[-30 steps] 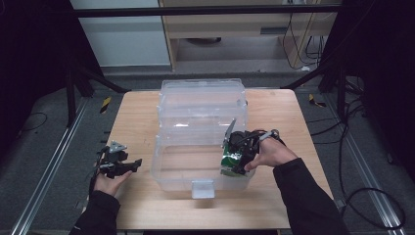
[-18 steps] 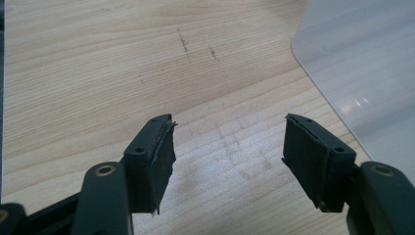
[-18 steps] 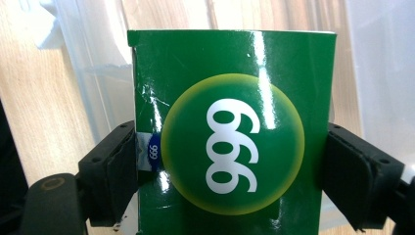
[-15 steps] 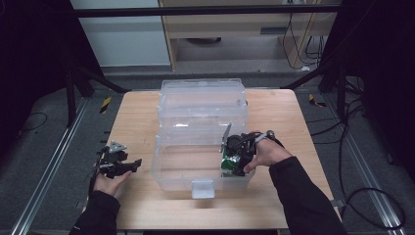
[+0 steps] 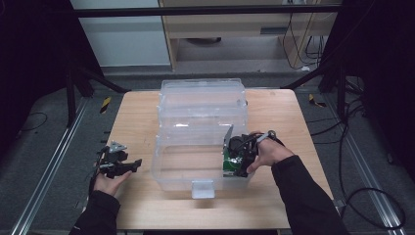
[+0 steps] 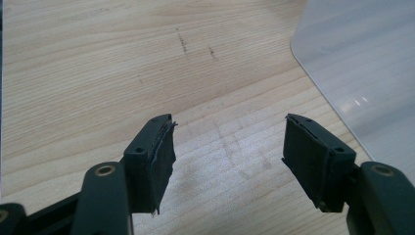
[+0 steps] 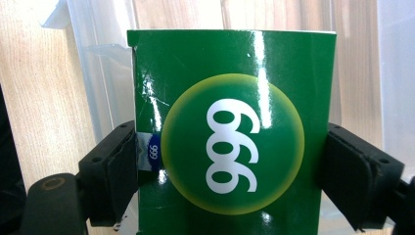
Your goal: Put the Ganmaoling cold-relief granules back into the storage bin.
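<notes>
A person at a light wooden table holds the right gripper at the right end of a clear plastic storage bin, its jaws pinching a glossy green cardboard box printed with white "999" in a yellow-green circle. In the right gripper view, the box stands between the two black pads with the bin's clear wall just behind it. The left gripper rests low over bare wood to the left of the bin, well apart from it, jaws spread wide and holding nothing.

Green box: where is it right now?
The green box is clamped between the right gripper jaws, inside the near right corner of the clear plastic bin on the table, seen from the high view.
</notes>
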Available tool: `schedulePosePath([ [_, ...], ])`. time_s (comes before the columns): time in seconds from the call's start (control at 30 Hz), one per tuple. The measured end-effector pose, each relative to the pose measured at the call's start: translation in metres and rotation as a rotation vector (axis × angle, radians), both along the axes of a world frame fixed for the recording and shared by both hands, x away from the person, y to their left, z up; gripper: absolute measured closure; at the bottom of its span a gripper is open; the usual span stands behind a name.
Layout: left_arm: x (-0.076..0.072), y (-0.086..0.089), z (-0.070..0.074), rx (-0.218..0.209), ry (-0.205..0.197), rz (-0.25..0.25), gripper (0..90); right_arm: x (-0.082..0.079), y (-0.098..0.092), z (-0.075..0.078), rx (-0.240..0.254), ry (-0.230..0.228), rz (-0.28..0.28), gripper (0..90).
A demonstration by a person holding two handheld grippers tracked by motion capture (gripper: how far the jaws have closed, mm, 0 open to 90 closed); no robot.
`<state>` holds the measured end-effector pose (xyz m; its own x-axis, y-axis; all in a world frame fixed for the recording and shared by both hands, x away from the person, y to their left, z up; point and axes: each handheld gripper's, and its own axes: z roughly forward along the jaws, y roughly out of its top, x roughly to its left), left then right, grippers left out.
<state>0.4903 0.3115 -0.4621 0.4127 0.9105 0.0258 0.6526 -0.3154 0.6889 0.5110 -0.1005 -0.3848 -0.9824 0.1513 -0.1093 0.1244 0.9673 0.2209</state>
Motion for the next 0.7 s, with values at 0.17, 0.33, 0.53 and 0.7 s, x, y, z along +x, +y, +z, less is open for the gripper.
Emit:
schedulePosePath([
  [0.17,0.0003,-0.0006,-0.0005,0.004,0.002,-0.004,35.3,0.0002,-0.001,0.0,0.003,0.001,0.012,17.0],
  [0.33,0.0009,-0.001,-0.0014,0.007,0.009,-0.008,35.3,0.0002,-0.0011,0.0002,0.0,-0.004,0.025,17.1],
  [0.53,0.0012,-0.0011,-0.0019,0.008,0.01,-0.008,35.3,0.0025,-0.0021,0.0048,0.006,0.018,0.025,17.1],
  [0.7,0.0013,-0.0013,-0.0024,0.008,0.011,-0.009,35.3,0.0019,-0.0029,0.0076,0.007,0.022,0.022,17.2],
])
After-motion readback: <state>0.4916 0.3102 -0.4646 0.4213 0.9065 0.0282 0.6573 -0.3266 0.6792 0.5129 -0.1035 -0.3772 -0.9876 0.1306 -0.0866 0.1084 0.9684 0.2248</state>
